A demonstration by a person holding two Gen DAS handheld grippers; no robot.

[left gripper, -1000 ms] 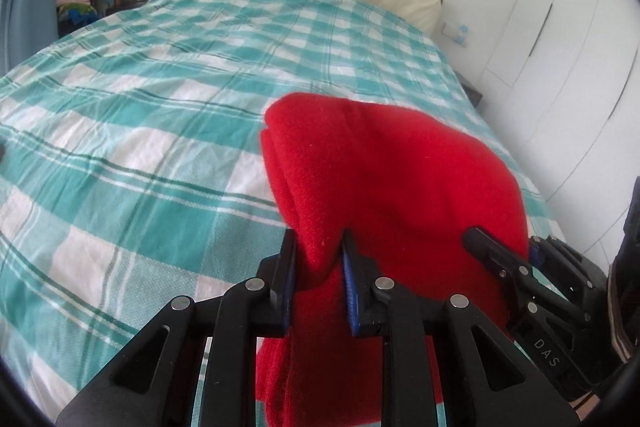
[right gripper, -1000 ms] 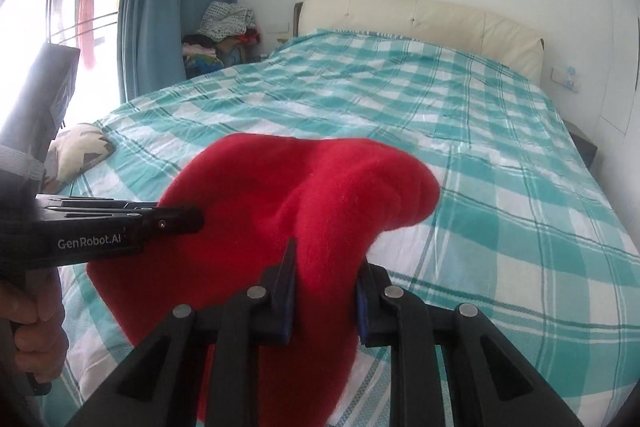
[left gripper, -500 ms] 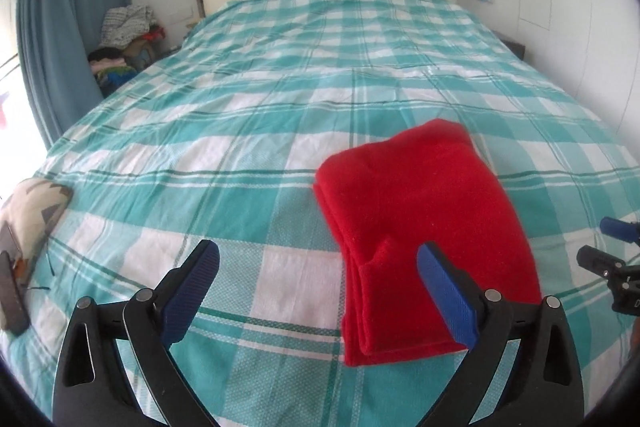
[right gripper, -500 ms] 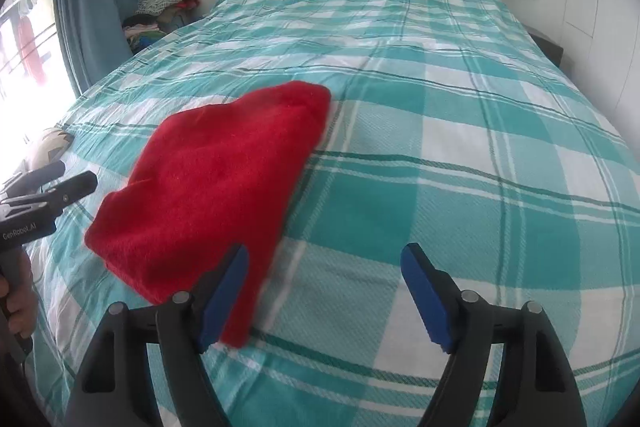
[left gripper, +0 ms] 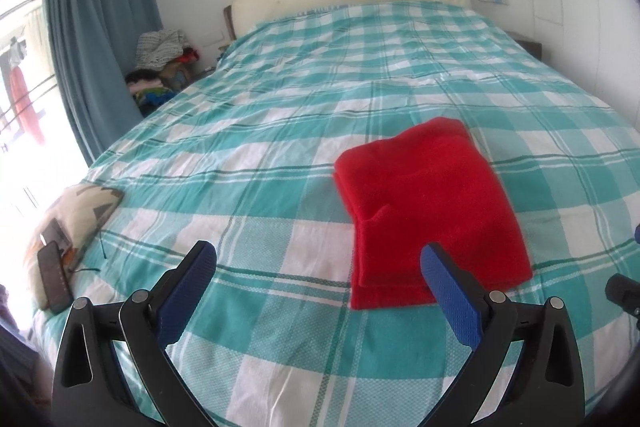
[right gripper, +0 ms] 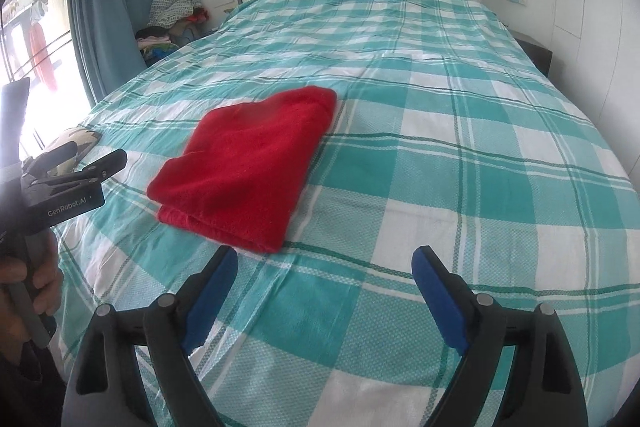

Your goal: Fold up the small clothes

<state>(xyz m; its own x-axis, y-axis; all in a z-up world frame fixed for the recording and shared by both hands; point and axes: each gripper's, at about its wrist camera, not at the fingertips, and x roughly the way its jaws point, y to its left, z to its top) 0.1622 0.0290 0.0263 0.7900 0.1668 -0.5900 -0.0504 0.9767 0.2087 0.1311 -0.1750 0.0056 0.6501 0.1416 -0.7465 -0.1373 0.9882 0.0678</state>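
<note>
A: Red garment [left gripper: 430, 211] lies folded flat on the checked bed [left gripper: 280, 131], a stacked rectangle with layered edges facing the cameras. In the left wrist view it sits at about 1 o'clock from the left gripper [left gripper: 320, 279]; in the right wrist view, at 11 o'clock from the right gripper [right gripper: 324, 283].

B: Fingers?

A: Both pairs spread wide, having just been opening. Nothing between them. Neither touches the cloth; only bedsheet shows in each gap.

B: How will it handle?

A: Looks like a fleecy knit: soft, light, limp, a little thick where layers stack. Probably not slippery, not fragile. It should sag and unfold if lifted from one point.

B: Where to take hold?

A: If another fold is wanted, pinch the two near corners, through all layers, one gripper each, and carry them over together. The small bump on the top layer near the left edge may need smoothing.

B: Else in view?

A: A phone [left gripper: 54, 277] on a patterned cushion [left gripper: 76, 207] at 9 o'clock, well apart.
</note>
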